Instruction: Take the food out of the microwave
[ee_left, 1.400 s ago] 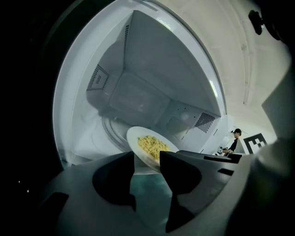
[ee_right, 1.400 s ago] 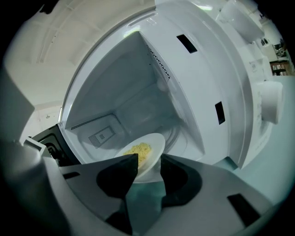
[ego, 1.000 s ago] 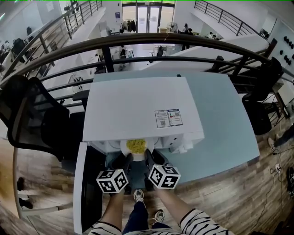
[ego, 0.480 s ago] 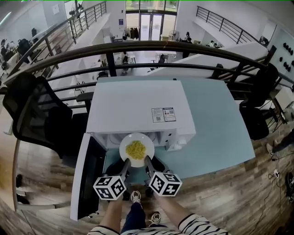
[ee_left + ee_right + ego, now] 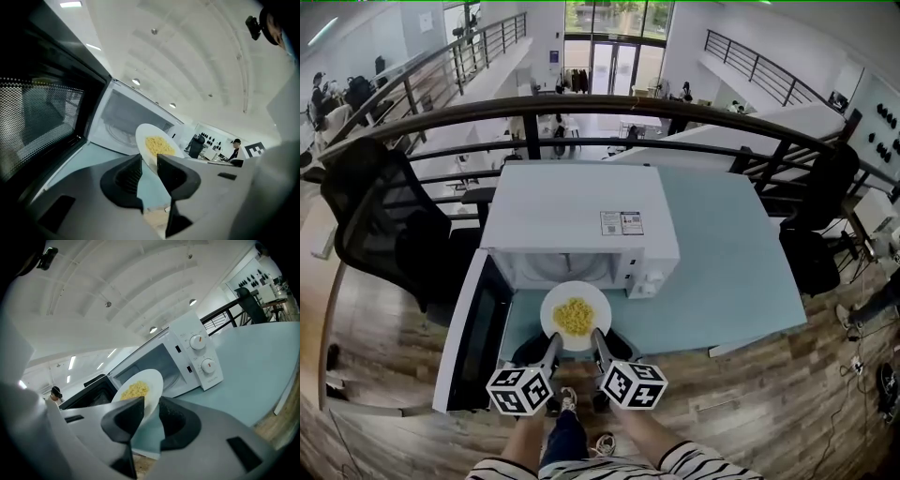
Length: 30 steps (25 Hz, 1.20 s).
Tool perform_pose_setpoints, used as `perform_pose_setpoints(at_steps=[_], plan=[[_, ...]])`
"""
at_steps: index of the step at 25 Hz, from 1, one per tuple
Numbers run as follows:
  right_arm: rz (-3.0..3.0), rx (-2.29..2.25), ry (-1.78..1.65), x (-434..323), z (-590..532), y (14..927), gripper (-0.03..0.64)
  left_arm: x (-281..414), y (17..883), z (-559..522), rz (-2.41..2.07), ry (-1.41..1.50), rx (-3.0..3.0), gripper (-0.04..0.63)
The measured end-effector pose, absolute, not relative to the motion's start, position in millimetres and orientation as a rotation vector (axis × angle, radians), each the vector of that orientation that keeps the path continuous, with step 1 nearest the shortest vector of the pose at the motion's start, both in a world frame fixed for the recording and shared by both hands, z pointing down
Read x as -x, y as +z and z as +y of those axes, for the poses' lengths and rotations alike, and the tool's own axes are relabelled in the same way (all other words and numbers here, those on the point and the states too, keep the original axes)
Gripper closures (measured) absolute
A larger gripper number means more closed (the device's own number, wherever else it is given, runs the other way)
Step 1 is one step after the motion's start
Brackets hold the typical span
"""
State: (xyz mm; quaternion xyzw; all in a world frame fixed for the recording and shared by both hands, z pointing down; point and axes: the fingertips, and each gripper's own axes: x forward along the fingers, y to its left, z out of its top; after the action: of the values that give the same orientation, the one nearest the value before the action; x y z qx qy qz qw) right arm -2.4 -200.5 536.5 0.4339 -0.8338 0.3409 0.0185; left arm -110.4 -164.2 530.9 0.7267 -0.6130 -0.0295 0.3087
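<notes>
Dials — clear only in right gripper view.

left gripper and right gripper jaws cover the plate near rim, contact patch not visible. label on microwave top: print too small to read. door cut off by left gripper view's left edge.

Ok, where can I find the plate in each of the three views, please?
Head view: the plate is low in the centre, just in front of the open microwave.
Left gripper view: the plate is in the centre, seen tilted, in front of the microwave.
Right gripper view: the plate is just below the centre, with the microwave behind it and to its right.
Shared landmark: the microwave.
</notes>
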Motion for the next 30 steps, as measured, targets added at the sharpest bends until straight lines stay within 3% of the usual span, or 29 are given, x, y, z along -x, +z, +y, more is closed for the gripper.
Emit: perform_pose_setpoints(at_steps=[30], plan=[[-2.589, -1.266, 1.054, -60, -75, 533, 0.514, 49, 526, -43, -1.626, -0.030, -1.951, 0.483]])
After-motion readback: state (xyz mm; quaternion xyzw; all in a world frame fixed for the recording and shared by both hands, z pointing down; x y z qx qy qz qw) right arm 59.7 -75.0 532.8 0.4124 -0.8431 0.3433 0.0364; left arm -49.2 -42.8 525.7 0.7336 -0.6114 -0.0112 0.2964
